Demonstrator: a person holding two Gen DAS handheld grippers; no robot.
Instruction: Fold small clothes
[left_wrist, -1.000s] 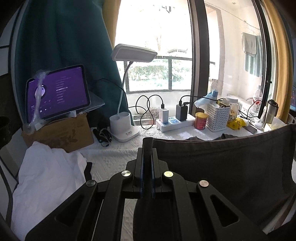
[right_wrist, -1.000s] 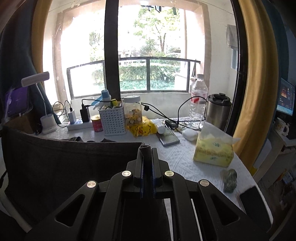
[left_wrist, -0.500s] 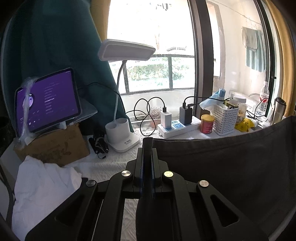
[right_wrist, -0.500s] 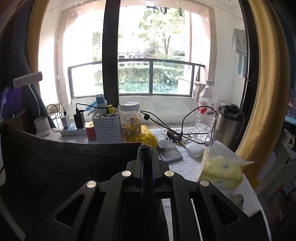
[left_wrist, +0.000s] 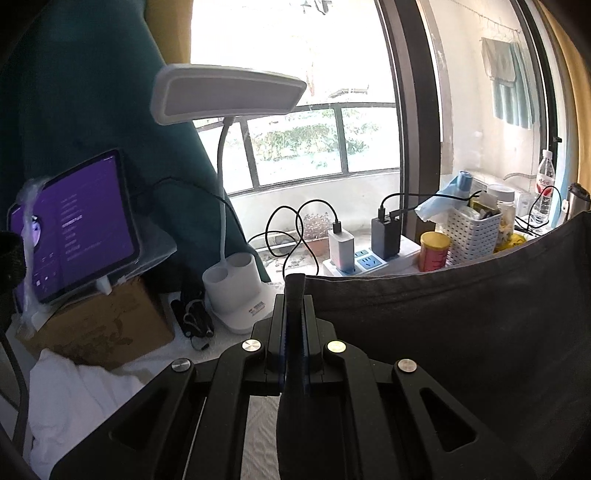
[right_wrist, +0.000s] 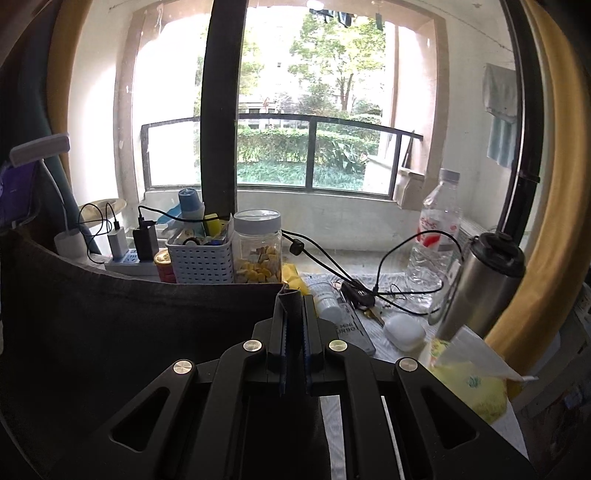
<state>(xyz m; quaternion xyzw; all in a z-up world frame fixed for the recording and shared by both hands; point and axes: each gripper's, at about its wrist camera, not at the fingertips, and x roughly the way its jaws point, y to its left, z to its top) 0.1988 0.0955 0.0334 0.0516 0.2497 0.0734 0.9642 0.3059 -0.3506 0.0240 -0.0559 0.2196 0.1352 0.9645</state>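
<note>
A: Start at the jaws. How do they stand?

B: The left gripper (left_wrist: 294, 295) has its jaws pressed together on a corner of the dark grey garment (left_wrist: 461, 325); a tuft of the cloth sticks up between them. The right gripper (right_wrist: 294, 299) pinches the other top corner of the same dark grey garment (right_wrist: 129, 325) in the same way.

A: And where does the cloth sit?

B: It hangs stretched between the two grippers, its top hem running as a taut edge across both wrist views, raised above the surface (left_wrist: 258, 417), which wears a white textured cover.

A: What lies around the left side?

B: Just beyond the jaws stands a white desk lamp (left_wrist: 236, 288), its flat head high against the window. Left of it is a cardboard box (left_wrist: 99, 332) carrying a tablet (left_wrist: 74, 225) with a purple screen. A white garment (left_wrist: 74, 398) lies crumpled at the lower left. A power strip (left_wrist: 369, 260) with chargers sits behind the hem.

A: And the right side?

B: Behind the hem stand a white basket (right_wrist: 199, 258) and a clear jar (right_wrist: 258, 247) of yellow pieces. Further right are a water bottle (right_wrist: 439, 229), a steel flask (right_wrist: 484, 284), a white earbud case (right_wrist: 404, 332) and a yellow tissue pack (right_wrist: 472, 387).
</note>
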